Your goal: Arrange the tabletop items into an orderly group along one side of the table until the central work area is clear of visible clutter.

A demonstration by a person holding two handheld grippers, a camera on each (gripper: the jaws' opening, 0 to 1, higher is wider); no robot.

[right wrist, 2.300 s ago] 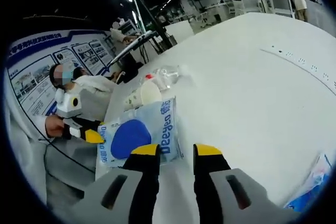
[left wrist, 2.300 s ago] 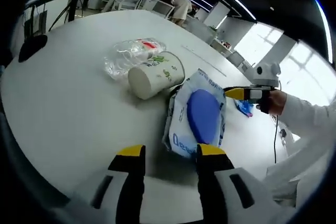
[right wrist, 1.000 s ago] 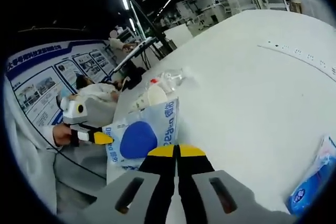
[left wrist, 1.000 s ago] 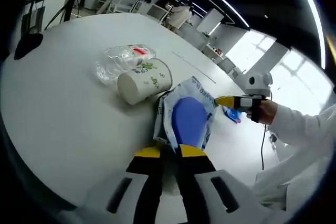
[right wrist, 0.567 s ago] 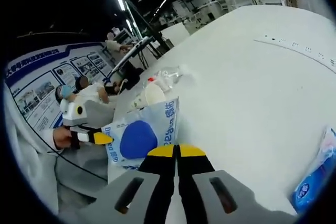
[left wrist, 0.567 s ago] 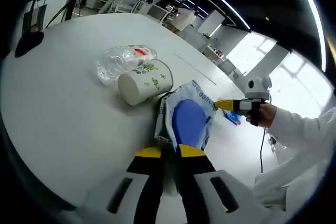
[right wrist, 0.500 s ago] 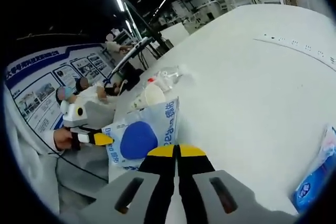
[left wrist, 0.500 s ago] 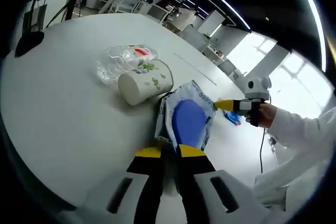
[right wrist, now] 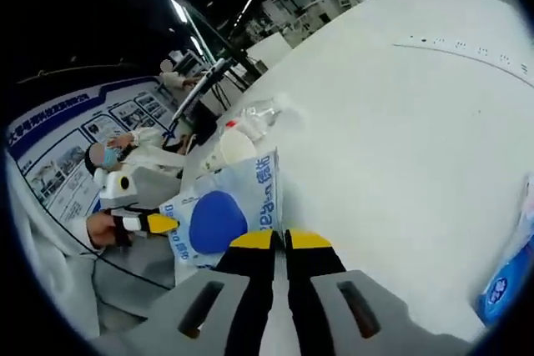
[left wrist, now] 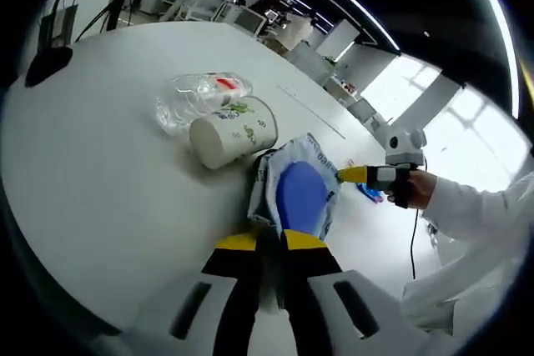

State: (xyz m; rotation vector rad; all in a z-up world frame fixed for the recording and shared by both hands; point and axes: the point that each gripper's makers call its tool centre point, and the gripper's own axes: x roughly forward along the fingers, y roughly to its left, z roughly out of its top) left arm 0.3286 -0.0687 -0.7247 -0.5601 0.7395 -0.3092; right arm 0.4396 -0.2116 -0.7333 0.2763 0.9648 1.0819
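Note:
A white and blue wipes pack (left wrist: 297, 195) lies crumpled on the white table (left wrist: 100, 181), its near edge pinched by my left gripper (left wrist: 271, 241), which is shut on it. My right gripper (left wrist: 352, 174) comes in from the right and touches the pack's far edge. In the right gripper view the right gripper (right wrist: 279, 240) is shut on the corner of the wipes pack (right wrist: 224, 208), with the left gripper (right wrist: 163, 223) at its other side. A paper cup (left wrist: 234, 131) lies on its side beside a crushed clear bottle (left wrist: 200, 93), just beyond the pack.
A small blue packet (right wrist: 511, 277) lies apart on the table, past the right gripper (left wrist: 371, 193). A black object (left wrist: 48, 64) sits near the far left edge. A person's white sleeve (left wrist: 476, 218) holds the right gripper. Desks and people stand behind.
Both grippers, open 2.3 s ago, have shut on opposite edges of the wipes pack. Since then the pack has bunched up slightly and the right gripper has drifted a little lower.

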